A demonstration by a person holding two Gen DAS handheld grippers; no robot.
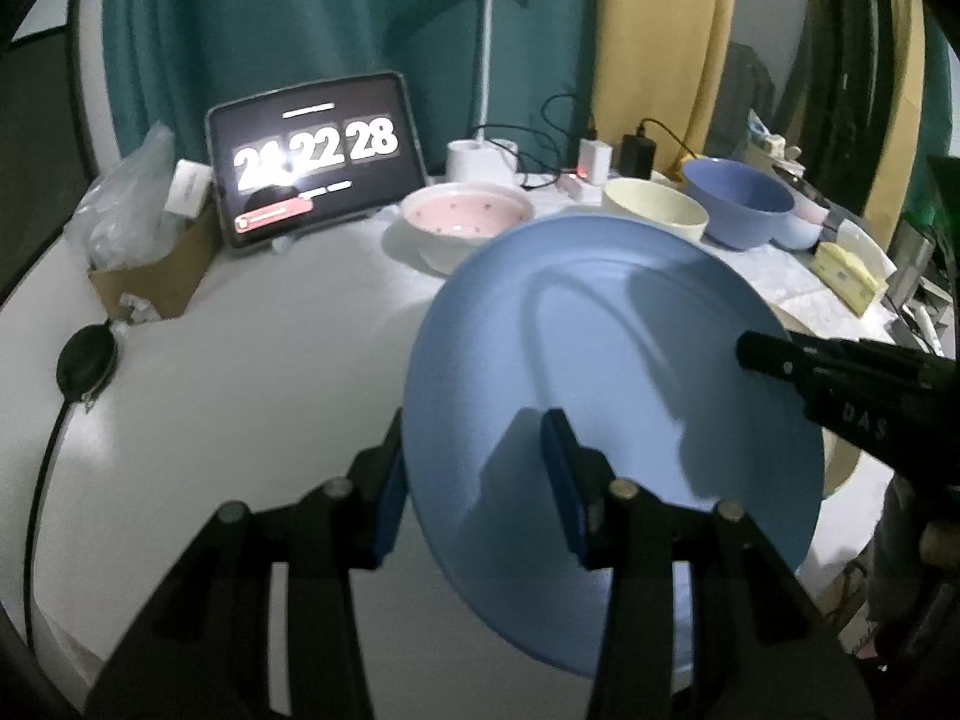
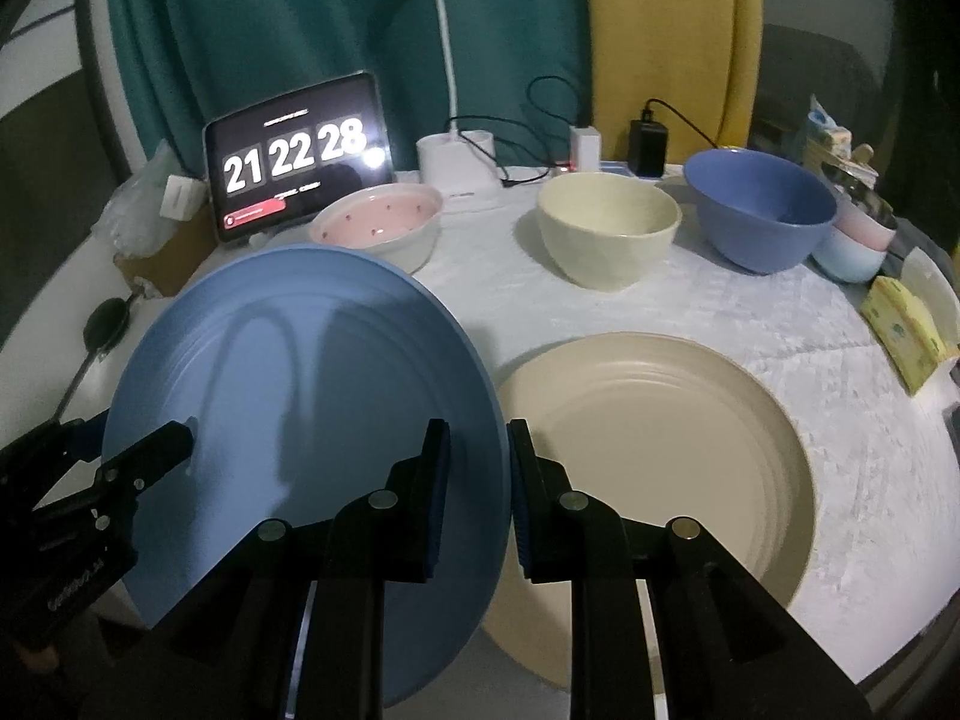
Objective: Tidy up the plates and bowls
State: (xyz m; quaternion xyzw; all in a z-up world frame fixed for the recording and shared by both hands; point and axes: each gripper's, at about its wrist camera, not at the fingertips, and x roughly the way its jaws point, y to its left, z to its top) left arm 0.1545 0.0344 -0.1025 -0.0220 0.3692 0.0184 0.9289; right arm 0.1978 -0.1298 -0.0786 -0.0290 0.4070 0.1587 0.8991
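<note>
Between the two wrist views: one blue plate (image 2: 312, 420), tilted and raised off the worktop (image 2: 690, 312), its lower edge cut off by the gripper frames in both views. Left hand-held gripper (image 1: 474, 480) — fingers astride the plate's left rim, pads on either face, clamped on it. Right hand-held gripper (image 2: 477, 498) — fingers astride the opposite rim and likewise closed on the plate; contact of the outer pad is partly hidden by the rim. Beige plate (image 2: 660, 450), flat on the white cloth, its left edge hidden behind the blue plate and its near edge by the right gripper; nothing visible in it. Pink-lined bowl (image 2: 378, 222) with small dark spots, partly covered by the blue plate's upper rim. Cream bowl (image 2: 609, 228), interior looks bare. Blue bowl (image 2: 759, 210), inside only partly visible. Stacked pale cups (image 2: 855, 246) at the far right, contents not discernible. Yellow packet (image 2: 900, 330) at the worktop edge, print illegible. Tablet (image 2: 297, 156) at the back reading 21 22 28; the first digits are blurred by glare in the left view. Cardboard box (image 1: 150, 276) holding clear plastic bags, its contents unclear. White lamp (image 2: 444, 60), head cut off at the top.
</note>
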